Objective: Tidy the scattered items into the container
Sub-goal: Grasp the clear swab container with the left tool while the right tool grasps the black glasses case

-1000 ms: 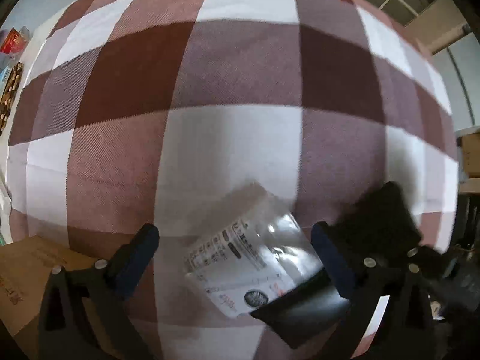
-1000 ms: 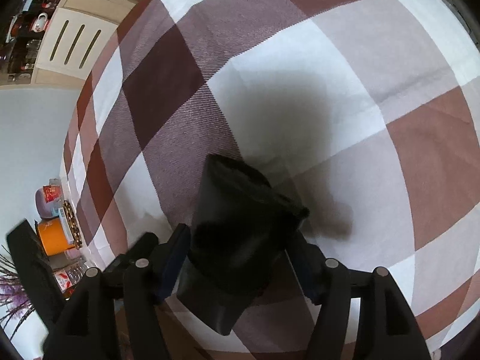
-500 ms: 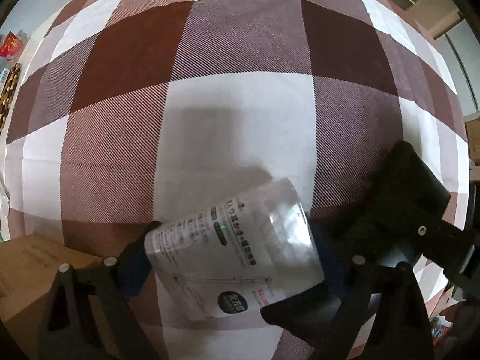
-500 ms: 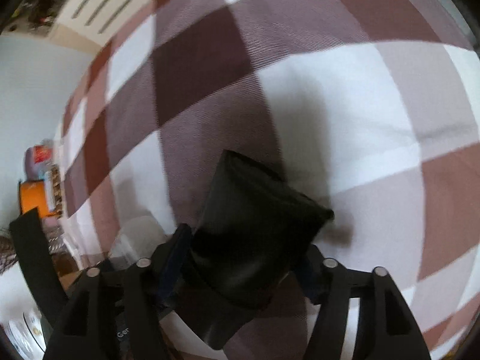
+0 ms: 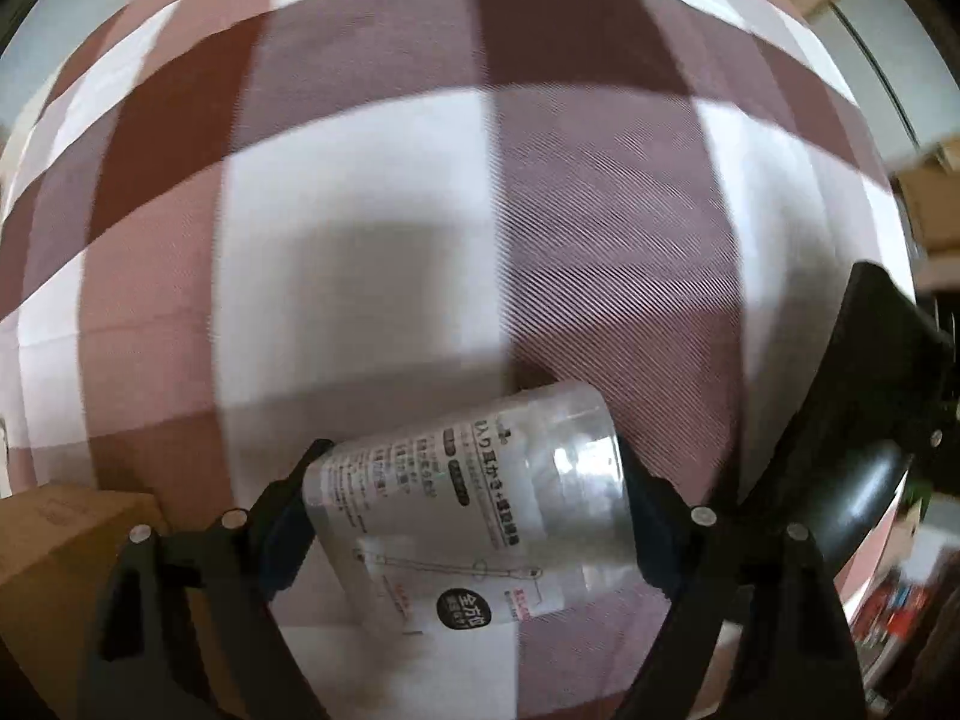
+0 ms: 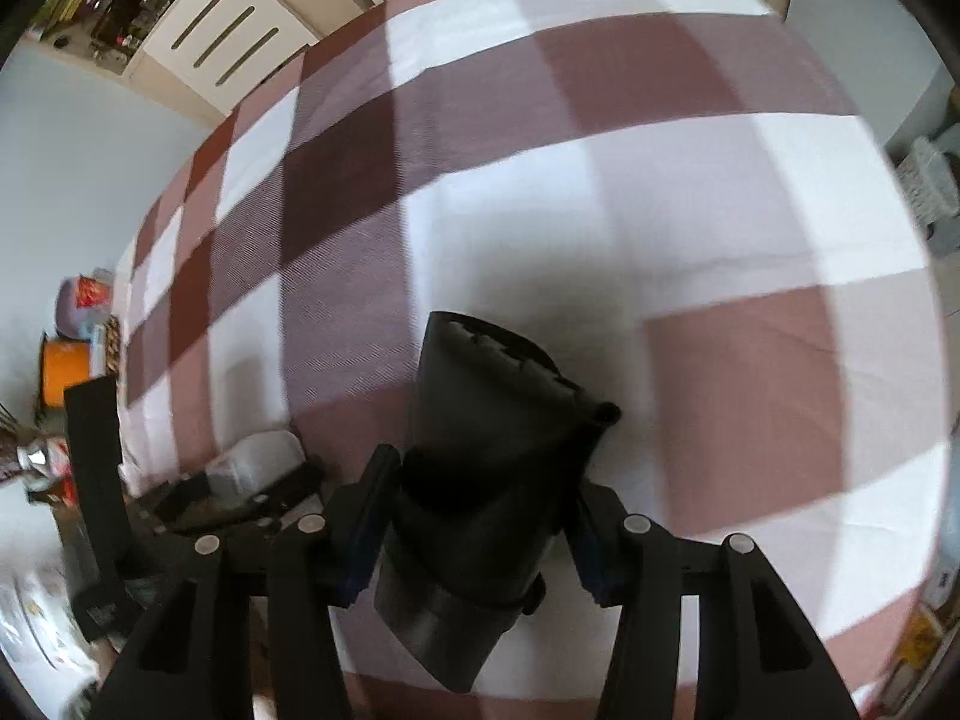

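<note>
Left claw now clamps the clear jar, open around it a second ago. Right claw grips the black pouch. Both lifted over checked desk; cardboard box lower left, likely next stop.

left claw clamped, right claw clamped

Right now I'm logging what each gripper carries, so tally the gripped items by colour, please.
Clear: 1, the clear labelled jar shut in the left gripper
Black: 1, the black cylindrical item shut in the right gripper
Total: 2, both over the checked tablecloth
</note>
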Demonstrator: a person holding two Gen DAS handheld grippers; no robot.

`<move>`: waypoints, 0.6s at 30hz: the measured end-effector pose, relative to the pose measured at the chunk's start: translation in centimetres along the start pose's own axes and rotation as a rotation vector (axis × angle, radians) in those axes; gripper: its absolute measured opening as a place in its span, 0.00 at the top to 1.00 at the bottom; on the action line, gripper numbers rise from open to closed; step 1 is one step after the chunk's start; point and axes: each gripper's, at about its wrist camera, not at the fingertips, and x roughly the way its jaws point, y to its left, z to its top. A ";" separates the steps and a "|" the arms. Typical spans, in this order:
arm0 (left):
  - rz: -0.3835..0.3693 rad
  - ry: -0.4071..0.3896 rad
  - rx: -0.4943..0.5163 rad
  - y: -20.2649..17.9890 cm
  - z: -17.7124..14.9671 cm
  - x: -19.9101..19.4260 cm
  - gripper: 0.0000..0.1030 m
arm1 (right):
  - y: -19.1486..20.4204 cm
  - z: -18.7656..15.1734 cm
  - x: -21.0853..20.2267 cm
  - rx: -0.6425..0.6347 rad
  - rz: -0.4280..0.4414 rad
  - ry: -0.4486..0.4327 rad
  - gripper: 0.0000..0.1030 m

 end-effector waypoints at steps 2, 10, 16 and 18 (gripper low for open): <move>0.003 0.007 0.034 -0.9 -0.9 0.0 0.16 | -1.6 -1.0 -0.9 -0.009 -0.019 0.021 0.55; -0.040 0.048 0.053 -2.1 -5.0 -0.8 0.21 | -5.8 -4.7 -2.7 0.059 0.030 0.034 0.55; -0.033 0.045 0.032 -1.6 -7.9 -1.6 0.21 | -5.7 -5.6 -1.2 0.160 0.045 0.000 0.49; -0.025 0.037 0.027 -1.3 -8.7 -2.1 0.21 | -5.4 -5.3 -0.3 0.193 0.014 0.000 0.44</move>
